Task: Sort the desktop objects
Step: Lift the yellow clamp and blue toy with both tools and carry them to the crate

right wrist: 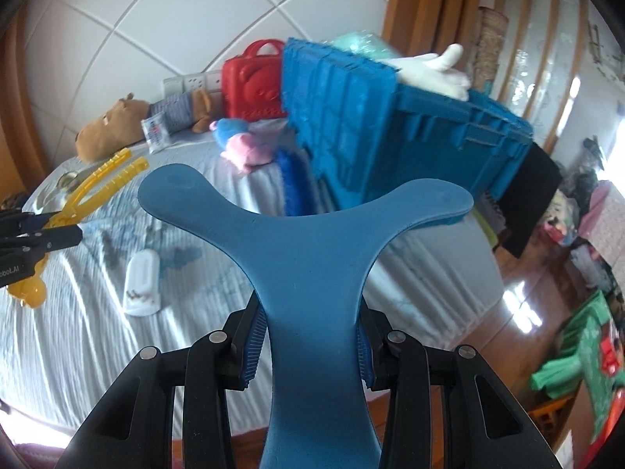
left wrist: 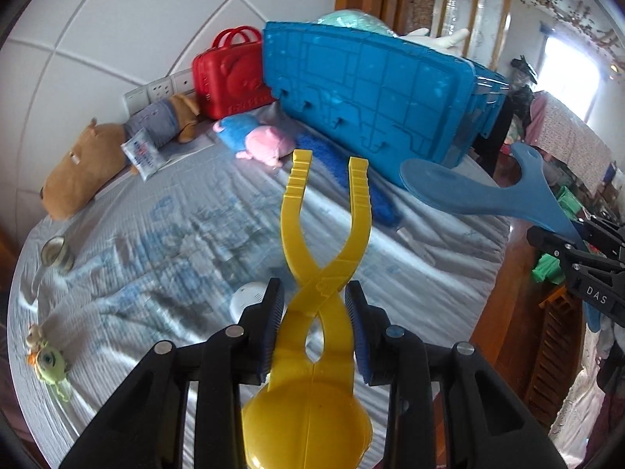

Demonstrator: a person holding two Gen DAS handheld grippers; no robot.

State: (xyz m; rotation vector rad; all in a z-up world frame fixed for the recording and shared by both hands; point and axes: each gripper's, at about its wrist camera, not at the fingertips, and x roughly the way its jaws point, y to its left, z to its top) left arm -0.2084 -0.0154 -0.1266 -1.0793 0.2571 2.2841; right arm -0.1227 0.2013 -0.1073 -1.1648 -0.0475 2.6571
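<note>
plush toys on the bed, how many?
2: brown plush near the wall sockets; pink-and-blue plush beside the red case. White plush sticks out of the blue crate; more may hide inside.

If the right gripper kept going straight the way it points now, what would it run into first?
Probably the blue crate: the right gripper, shut on the blue three-armed piece, points at its side. That piece would touch first; depth is unclear.

I am in a home bedroom: a bed [left wrist: 164, 234] with a grey quilt, plush toys [left wrist: 86, 168], wall sockets [left wrist: 160, 90], a sunlit window [left wrist: 570, 74].
</note>
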